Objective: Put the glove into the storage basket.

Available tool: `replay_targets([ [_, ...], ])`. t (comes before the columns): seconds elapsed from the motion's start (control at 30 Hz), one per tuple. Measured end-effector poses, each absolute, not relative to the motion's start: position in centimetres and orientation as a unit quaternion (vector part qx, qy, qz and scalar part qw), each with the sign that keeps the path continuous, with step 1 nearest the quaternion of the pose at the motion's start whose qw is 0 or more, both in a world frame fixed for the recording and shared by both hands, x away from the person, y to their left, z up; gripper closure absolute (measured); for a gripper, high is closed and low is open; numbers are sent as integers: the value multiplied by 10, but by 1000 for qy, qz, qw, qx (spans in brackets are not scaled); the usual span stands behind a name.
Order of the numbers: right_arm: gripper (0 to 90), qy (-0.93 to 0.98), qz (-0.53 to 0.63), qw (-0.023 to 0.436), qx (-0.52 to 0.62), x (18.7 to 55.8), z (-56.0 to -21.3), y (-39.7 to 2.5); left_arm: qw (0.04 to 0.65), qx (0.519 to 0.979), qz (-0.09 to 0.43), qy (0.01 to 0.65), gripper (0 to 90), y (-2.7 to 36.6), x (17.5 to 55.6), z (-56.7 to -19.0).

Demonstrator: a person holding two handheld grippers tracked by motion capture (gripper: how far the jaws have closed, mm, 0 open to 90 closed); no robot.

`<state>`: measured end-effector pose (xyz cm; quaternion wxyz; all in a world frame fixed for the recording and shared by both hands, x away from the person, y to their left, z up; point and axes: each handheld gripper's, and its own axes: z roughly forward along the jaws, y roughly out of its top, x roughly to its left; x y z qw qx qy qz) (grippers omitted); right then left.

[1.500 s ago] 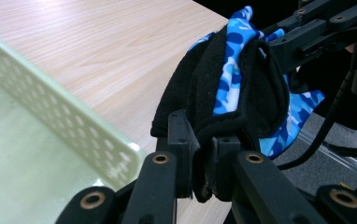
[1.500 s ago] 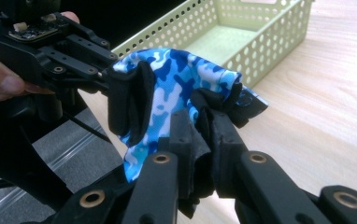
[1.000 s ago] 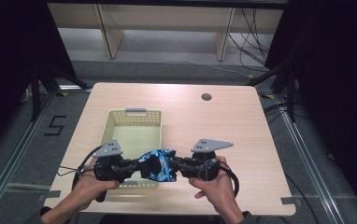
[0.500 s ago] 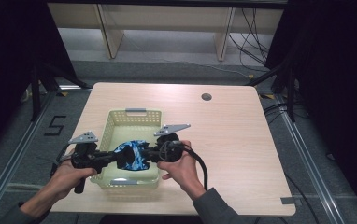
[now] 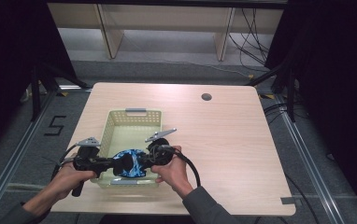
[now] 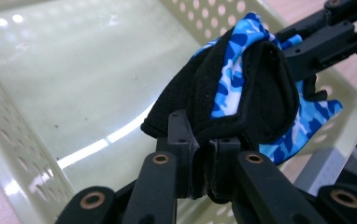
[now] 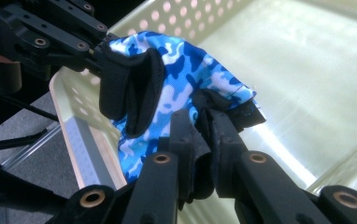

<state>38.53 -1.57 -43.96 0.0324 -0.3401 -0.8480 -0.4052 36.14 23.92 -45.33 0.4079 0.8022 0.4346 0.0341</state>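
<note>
A blue camouflage glove with black trim [image 5: 129, 164] hangs folded between both grippers over the near end of a pale green perforated basket [image 5: 120, 122]. My left gripper [image 5: 112, 163] is shut on the glove's black edge [image 6: 242, 88] from the left. From the right, my right gripper [image 5: 144, 161] is shut on the opposite edge of the glove [image 7: 176, 79]. In the left gripper view the jaws pinch black fabric with the basket floor [image 6: 74, 79] below. The right gripper view has the basket floor [image 7: 303, 70] beyond the glove.
The basket sits on the left half of a light wooden table [image 5: 232, 140]. A round cable hole [image 5: 206, 97] lies at the far middle. Shelving stands beyond the table, and dark curtains flank both sides.
Both grippers carried the glove leftward and slightly away from the person, from the table's front middle to above the basket's near end. Both stayed shut on it.
</note>
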Motion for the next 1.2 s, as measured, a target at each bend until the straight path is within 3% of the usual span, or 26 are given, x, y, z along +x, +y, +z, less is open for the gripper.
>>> replay_targets([
  [0.33,819,-862,-368,38,-346,386,-451,-10,367,824,31,430,772,237,365,-459],
  [0.67,818,-868,-334,40,-364,387,-457,-6,354,832,51,423,566,244,364,-441],
  [0.97,816,-874,-331,35,-354,389,-459,-7,324,843,68,425,478,254,362,-436],
  [1.2,804,-873,-326,32,-361,389,-458,-6,337,826,81,445,395,255,356,-426],
])
